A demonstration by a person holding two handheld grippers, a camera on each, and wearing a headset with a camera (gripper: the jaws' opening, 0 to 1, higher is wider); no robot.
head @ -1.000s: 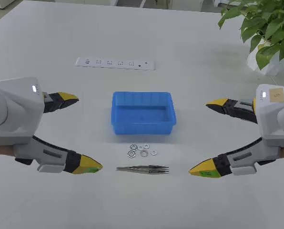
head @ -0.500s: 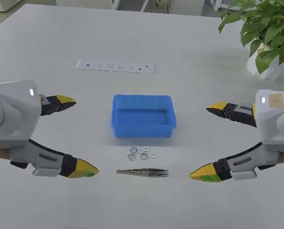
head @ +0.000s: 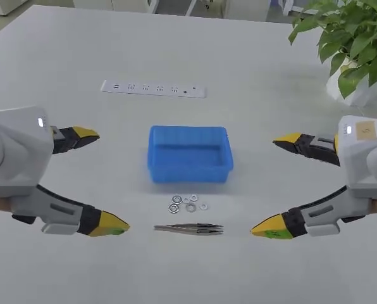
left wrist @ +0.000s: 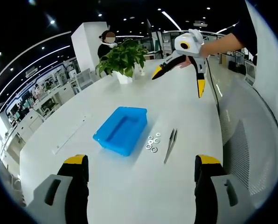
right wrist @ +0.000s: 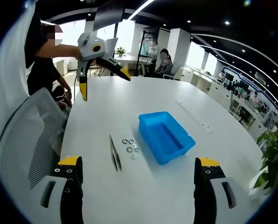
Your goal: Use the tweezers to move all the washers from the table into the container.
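Several small metal washers [head: 188, 203] lie in a cluster on the white table, just in front of a blue container [head: 190, 154]. Steel tweezers [head: 190, 228] lie flat a little nearer to me. My left gripper [head: 103, 179] hovers at the left, open and holding nothing. My right gripper [head: 278, 183] hovers at the right, likewise open with nothing in it. In the left gripper view the container [left wrist: 121, 129], washers [left wrist: 152, 141] and tweezers [left wrist: 170, 144] lie ahead, with the right gripper [left wrist: 182, 66] beyond. In the right gripper view the tweezers [right wrist: 114, 152] lie beside the washers [right wrist: 130, 146] and container [right wrist: 165, 136].
A white power strip [head: 154, 89] lies behind the container. A potted green plant [head: 349, 39] stands at the far right. A mesh office chair [right wrist: 24, 149] sits at the table's near edge, and people stand in the background.
The head view has tilted slightly, so the whole scene sits lower in frame. Both grippers stay open and wide apart; nothing on the table has moved.
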